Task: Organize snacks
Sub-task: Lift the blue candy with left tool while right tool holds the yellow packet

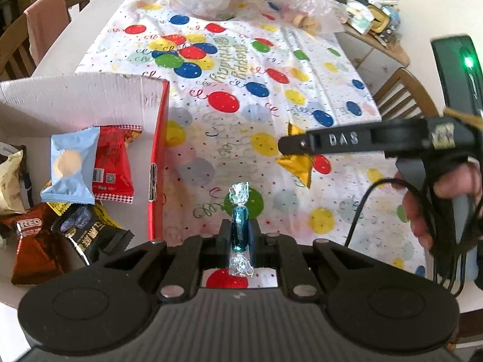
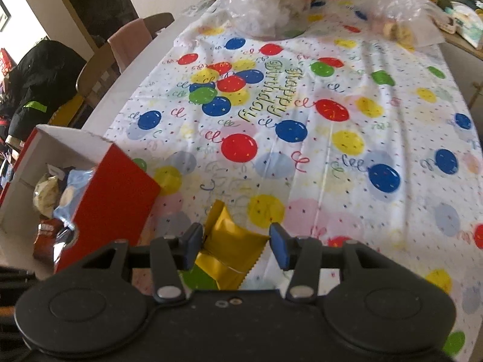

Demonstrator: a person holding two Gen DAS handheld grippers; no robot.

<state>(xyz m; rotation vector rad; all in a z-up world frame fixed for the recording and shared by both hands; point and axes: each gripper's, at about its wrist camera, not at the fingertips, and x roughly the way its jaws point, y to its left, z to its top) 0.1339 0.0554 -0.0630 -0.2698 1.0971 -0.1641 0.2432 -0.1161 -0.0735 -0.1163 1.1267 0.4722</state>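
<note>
Teal foil marks the wrapped candy (image 1: pixel 240 226) clamped upright between the fingers of the left tool (image 1: pixel 239 235), its clear twisted ends sticking out above and below. To that tool's left stands a red box (image 1: pixel 158 157) with white inner walls, holding a pale blue packet (image 1: pixel 71 170), a red packet (image 1: pixel 113 166), a brown Oreo pack (image 1: pixel 33 250) and a black packet (image 1: pixel 87 235). Ahead and to the right, the right tool (image 1: pixel 294 147) reaches in from the side over a gold packet (image 1: pixel 297 164) lying on the balloon-print cloth (image 1: pixel 241 69) that covers the bench.

From the right wrist, the right tool (image 2: pixel 237 249) has its fingers apart, straddling the gold packet (image 2: pixel 231 249), which lies on the cloth (image 2: pixel 332 120). The left finger (image 2: pixel 191 249) seems to touch the wrapper; the right one stands clear. The red box (image 2: pixel 114 196) sits just left of this tool.
</note>
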